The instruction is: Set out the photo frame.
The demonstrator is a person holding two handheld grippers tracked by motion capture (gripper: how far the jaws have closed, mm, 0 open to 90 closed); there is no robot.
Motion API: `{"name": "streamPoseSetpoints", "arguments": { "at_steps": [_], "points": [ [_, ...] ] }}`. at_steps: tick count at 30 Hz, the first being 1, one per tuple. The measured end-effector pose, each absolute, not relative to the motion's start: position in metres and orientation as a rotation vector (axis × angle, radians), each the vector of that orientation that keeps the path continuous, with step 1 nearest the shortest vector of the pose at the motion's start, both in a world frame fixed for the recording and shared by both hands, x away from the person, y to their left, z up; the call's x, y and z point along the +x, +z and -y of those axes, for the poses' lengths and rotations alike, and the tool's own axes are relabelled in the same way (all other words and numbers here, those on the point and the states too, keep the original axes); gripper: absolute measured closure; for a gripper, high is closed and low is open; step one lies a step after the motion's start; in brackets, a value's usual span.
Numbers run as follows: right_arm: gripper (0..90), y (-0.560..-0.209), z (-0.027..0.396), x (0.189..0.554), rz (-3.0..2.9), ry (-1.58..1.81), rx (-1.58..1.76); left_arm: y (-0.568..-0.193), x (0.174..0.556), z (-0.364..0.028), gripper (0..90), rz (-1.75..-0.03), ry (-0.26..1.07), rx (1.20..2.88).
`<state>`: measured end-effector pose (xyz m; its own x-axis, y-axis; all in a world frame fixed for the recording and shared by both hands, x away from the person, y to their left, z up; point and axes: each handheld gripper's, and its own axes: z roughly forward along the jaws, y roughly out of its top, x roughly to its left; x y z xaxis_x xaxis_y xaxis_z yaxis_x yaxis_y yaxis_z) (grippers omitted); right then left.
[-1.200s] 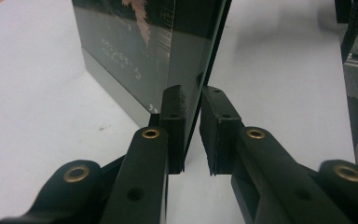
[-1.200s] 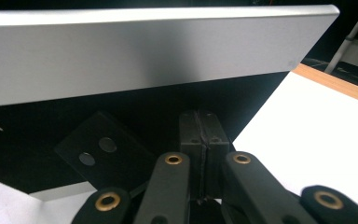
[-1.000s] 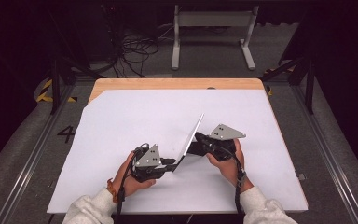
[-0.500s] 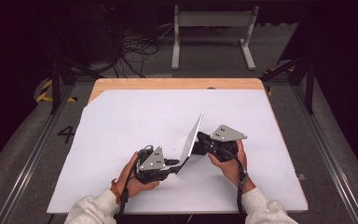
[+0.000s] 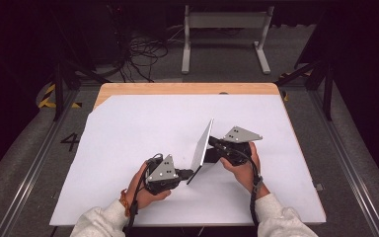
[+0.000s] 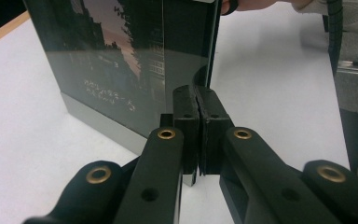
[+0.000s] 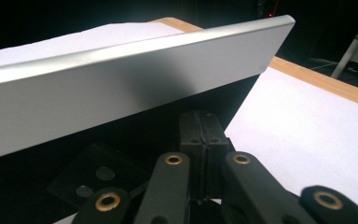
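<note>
Your rig: two black hand-held grippers, pale sleeves

Your left gripper (image 5: 181,174) and right gripper (image 5: 212,144) are black, and each carries a grey three-cornered plate on top, dotted with small dark holes. Up close in both gripper views, your jaws are matte black arms with brass-ringed screw holes and flat, block-like pads. A black cable trails from each gripper back along your forearm. You wear light grey sweatshirt sleeves (image 5: 98,223), an orange band (image 5: 125,201) at your left wrist and a dark strap at your right

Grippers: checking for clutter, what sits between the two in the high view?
A tilted silver-backed photo frame stands between the left gripper and right gripper.
</note>
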<state>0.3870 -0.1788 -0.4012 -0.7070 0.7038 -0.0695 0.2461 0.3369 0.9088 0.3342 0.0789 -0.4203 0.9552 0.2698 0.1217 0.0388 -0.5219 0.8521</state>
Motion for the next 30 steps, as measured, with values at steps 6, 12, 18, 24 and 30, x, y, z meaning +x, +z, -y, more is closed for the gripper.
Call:
{"name": "streamPoseSetpoints", "arguments": {
  "at_steps": [6, 12, 18, 24, 30],
  "points": [
    [90.0, -0.403, 0.176, 0.393, -2.147, 1.354, 0.808, -0.422, 0.332, -0.071, 88.8, -0.208, 0.291, 2.115],
    [90.0, -0.404, 0.175, 0.394, -2.144, 1.354, 0.805, -0.423, 0.333, -0.066, 87.6, -0.221, 0.297, 2.113],
    [89.4, -0.403, 0.176, 0.392, -2.147, 1.344, 0.798, -0.423, 0.334, -0.068, 84.1, -0.222, 0.296, 2.124],
    [89.1, -0.401, 0.182, 0.377, -2.128, 1.301, 0.784, -0.424, 0.331, -0.077, 83.8, -0.213, 0.281, 2.146],
    [86.2, -0.398, 0.196, 0.349, -2.168, 1.296, 0.786, -0.43, 0.33, -0.08, 83.6, -0.225, 0.287, 2.19]
  ]
}}
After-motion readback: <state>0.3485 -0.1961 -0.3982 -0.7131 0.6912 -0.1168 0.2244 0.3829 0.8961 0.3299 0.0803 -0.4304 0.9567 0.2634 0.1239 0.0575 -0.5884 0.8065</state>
